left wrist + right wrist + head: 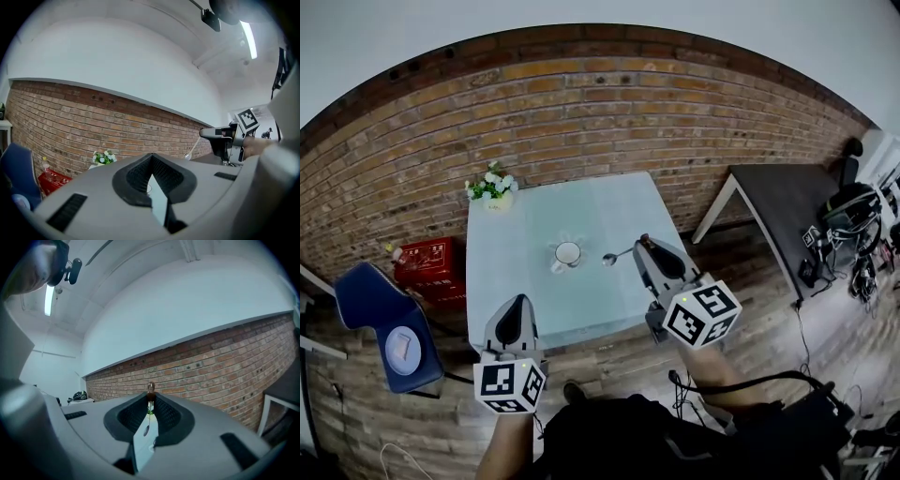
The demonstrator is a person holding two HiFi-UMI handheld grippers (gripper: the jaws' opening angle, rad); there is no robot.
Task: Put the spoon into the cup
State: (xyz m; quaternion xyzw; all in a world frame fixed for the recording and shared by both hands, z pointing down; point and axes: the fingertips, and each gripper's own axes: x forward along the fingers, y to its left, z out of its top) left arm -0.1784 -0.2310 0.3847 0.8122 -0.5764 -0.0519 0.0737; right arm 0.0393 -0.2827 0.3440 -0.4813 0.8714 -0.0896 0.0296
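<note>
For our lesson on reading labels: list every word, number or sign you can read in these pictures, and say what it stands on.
No words or numbers can be read anywhere.
Two black-and-white marker cubes: square patterns only, no letters.
Red box on the floor by the brick wall: any print is too small to read.
</note>
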